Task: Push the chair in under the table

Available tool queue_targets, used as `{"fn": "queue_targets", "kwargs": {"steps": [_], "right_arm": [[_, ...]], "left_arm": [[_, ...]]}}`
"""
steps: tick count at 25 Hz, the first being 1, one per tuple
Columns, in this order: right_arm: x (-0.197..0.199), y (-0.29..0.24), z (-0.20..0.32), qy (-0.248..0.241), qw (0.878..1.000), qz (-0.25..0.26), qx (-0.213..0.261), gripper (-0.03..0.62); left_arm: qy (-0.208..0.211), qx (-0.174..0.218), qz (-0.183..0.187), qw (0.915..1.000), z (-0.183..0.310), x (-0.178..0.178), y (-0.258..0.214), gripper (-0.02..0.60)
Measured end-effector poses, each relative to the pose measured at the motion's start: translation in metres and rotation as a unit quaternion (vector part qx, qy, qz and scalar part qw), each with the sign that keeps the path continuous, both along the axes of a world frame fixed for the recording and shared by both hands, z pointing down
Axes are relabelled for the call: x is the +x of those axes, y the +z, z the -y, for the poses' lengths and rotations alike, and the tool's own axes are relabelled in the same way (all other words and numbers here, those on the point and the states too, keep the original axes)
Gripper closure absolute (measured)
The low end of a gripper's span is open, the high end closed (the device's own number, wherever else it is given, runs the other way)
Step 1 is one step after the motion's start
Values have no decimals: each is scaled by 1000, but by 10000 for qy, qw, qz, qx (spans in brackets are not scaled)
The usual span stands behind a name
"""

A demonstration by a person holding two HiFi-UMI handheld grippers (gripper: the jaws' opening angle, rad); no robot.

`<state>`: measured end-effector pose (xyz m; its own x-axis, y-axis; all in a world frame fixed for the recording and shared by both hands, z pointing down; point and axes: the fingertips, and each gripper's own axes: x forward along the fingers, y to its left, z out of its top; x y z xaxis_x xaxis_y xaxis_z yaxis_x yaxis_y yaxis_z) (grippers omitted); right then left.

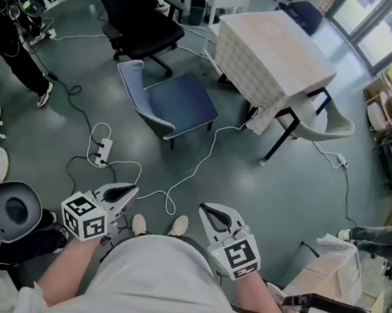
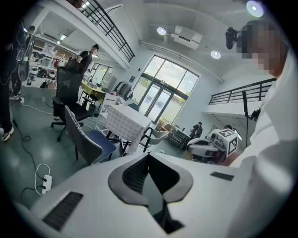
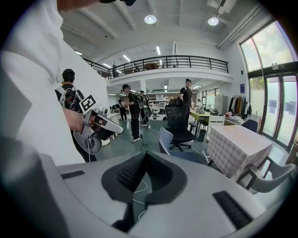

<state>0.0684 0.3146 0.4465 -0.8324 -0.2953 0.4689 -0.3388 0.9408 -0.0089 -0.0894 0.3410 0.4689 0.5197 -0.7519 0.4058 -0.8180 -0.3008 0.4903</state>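
Chair (image 1: 181,104): standing clear of table (image 1: 272,52); left gripper (image 1: 132,190) & right gripper (image 1: 205,210) hanging clenched, empty; approach pending, nxt prob. reaching it.

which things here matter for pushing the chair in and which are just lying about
For the job: blue chair, table, left gripper, right gripper.
Lying about: black office chair, power strip, beige chair.

Floor (image 1: 283,198) bears chair (image 1: 177,104), table (image 1: 272,55), cable (image 1: 193,171), power strip (image 1: 102,152).
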Motion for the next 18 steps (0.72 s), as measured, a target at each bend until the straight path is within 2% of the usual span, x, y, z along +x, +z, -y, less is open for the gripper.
{"fn": "queue_targets", "kwargs": {"steps": [4, 11, 16, 18], "right_arm": [[18, 8, 18, 119, 9998, 124, -67, 580], [35, 24, 39, 127, 9998, 54, -118, 580], [27, 33, 62, 222, 9996, 111, -164, 577], [20, 31, 76, 260, 9995, 144, -146, 573]], "left_arm": [[-32, 72, 59, 10000, 18, 9, 3, 569], [-116, 6, 88, 9999, 44, 17, 8, 569], [-473, -151, 254, 9984, 68, -19, 22, 565], [-671, -217, 192, 9973, 87, -42, 27, 537]]}}
